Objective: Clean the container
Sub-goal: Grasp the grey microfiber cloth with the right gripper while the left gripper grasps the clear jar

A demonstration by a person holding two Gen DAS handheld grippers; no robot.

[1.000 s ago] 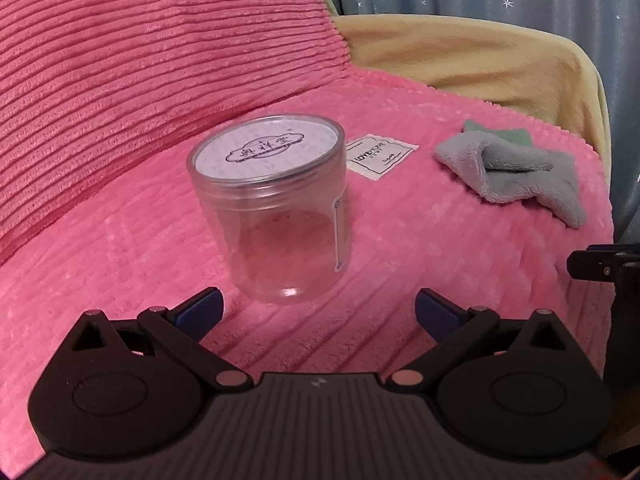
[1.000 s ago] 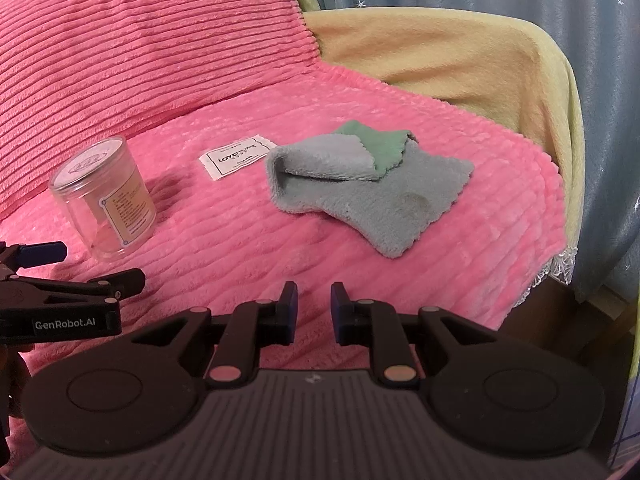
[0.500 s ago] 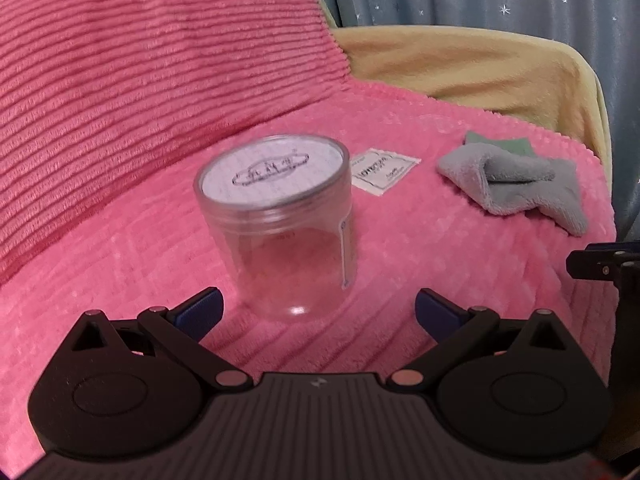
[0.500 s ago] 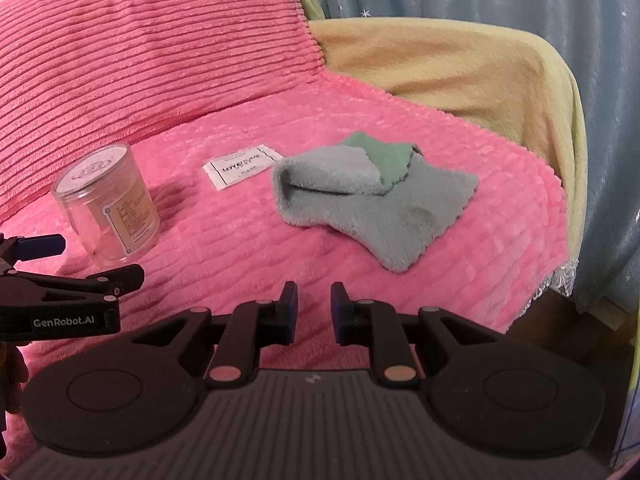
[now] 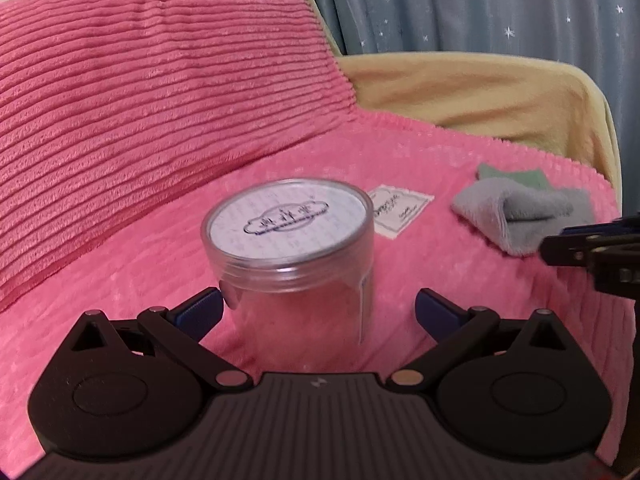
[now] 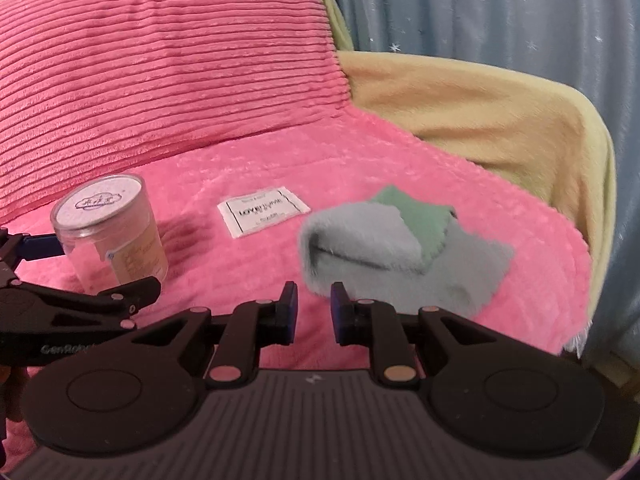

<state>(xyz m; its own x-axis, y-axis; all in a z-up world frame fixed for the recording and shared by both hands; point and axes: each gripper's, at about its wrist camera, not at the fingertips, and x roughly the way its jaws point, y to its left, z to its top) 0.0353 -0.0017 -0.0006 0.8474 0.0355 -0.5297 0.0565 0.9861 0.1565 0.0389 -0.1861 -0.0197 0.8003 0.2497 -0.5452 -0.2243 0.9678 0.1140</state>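
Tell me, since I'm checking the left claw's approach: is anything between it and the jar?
Nothing visible. The left claw is open with the clear jar already partly between its fingers; the grey cloth lies off to the right.

Seat covered in pink ribbed plush blanket. Big pink corduroy cushion leans at the back left. Yellow fleece throw over the armrest. Blue-grey curtain with small white stars behind.

"GenRob…" on left gripper, "LOVE HOME" on white tag
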